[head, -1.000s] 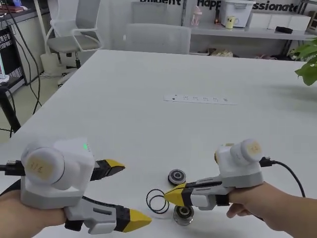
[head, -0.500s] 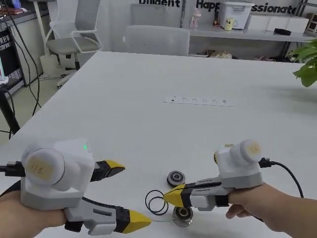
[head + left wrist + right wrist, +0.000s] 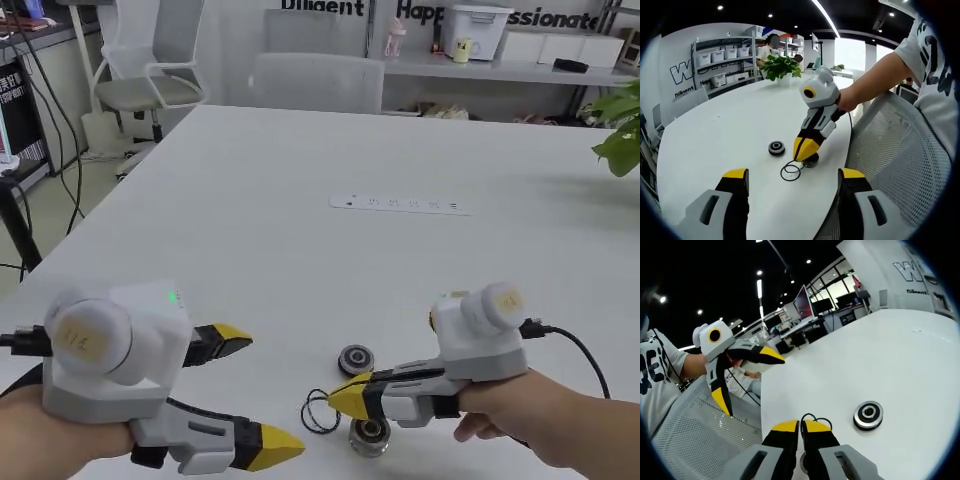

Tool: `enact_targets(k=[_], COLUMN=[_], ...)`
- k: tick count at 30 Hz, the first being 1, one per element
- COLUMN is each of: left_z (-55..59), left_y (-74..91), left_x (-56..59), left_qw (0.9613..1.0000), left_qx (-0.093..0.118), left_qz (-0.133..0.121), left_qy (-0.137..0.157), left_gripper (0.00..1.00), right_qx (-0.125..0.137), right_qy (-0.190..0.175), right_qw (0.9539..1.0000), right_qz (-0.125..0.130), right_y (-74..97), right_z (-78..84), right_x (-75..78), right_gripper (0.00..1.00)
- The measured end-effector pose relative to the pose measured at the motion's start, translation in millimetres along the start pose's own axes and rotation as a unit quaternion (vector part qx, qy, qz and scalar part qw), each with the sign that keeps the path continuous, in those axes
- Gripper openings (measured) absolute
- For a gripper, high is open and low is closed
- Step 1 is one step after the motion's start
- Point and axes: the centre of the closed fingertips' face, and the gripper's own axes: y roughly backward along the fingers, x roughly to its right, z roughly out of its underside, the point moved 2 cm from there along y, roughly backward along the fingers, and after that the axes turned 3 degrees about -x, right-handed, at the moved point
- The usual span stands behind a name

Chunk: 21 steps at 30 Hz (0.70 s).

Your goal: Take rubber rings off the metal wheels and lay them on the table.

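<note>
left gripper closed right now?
No, in the left gripper view the left gripper has its yellow-tipped jaws wide apart, with bare table between them.

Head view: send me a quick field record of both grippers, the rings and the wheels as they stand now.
left gripper: open, holding nothing
right gripper: shut, tips at the rubber rings; cannot tell if it pinches them
rubber rings: black loops overlapping on the table
far wheel: flat on the table, beyond the right gripper
near wheel: partly under the right gripper
</note>
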Motion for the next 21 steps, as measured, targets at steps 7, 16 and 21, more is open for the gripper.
enact_targets(k=[7, 16, 21], left_z=[0.7, -0.2, 0.2], left_y=[0.4, -0.1, -0.3], left_x=[0.4, -0.3, -0.4], left_qw=[1.0000, 1.0000, 1.0000], left_qx=[-0.001, -0.001, -0.002], left_qz=[0.000, 0.000, 0.001], left_qy=[0.001, 0.000, 0.000], left_gripper=[0.71, 0.71, 0.70], right_qx=[0.000, 0.004, 0.003], right_qy=[0.000, 0.001, 0.002], right_qw=[1.0000, 1.0000, 1.0000], right_qz=[0.003, 0.004, 0.005], right_y=[0.7, 0.7, 0.4], right_z=[0.6, -1.6, -1.6], right_x=[0.8, 2.5, 2.0], right_gripper=[0.03, 0.08, 0.12])
